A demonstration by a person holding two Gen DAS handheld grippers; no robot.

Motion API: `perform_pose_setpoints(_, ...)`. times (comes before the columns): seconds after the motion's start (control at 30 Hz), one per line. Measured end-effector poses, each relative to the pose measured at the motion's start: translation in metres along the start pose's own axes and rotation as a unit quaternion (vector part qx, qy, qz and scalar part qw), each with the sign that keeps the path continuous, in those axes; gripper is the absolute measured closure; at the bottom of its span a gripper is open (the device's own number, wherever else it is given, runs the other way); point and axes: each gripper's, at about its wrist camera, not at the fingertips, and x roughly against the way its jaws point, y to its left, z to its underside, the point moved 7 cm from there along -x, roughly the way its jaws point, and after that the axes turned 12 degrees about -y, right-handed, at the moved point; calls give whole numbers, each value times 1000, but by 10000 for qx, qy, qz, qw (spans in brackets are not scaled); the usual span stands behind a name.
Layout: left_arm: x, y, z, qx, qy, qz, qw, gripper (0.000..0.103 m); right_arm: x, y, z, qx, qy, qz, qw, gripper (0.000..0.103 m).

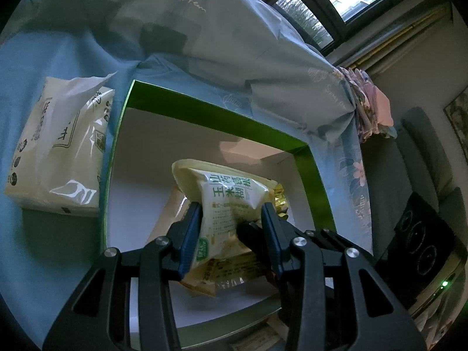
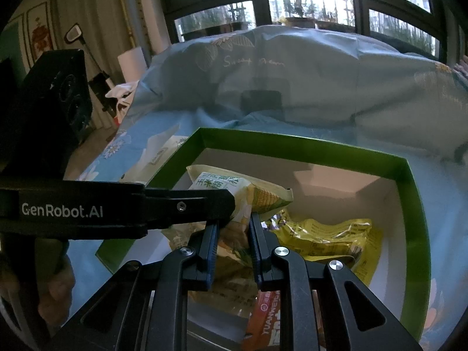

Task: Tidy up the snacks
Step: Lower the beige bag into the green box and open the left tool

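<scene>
Between our left gripper's (image 1: 231, 209) blue pads sits the cream corn-paste packet (image 1: 231, 201), pinched at its lower half and held tilted above the white floor of the green-rimmed box (image 1: 316, 175). Our right gripper (image 2: 232, 228) is nearly closed around another pale packet (image 2: 231, 242); whether the pads truly clamp it we cannot tell, the light being dim. Only the left view shows the tissue pack (image 1: 58, 149) outside the box, left of the fingers. Only the right view shows the yellow crinkled packet (image 2: 330, 239) right of its fingers, the orange packet (image 2: 266, 318) beneath them, and the left gripper's black body crossing in from the left, holding its packet over the box.
</scene>
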Motion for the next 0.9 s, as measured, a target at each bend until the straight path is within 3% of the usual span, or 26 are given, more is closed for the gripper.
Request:
perform_pose_setpoints(0.5,-2,0,2,-101,7,-122,9999,62,-1,0,5,-24,40,40,10000,81)
perform_pose_setpoints(0.77,-4,-3,3,-370,-59,-379,9986,60,1,0,7,-58,106,113,9999,81)
perform_pose_setpoints(0.9,-4,-4,2,-558,-123,-518,9970,57,3,-3,8,-99,135,203,9997,73)
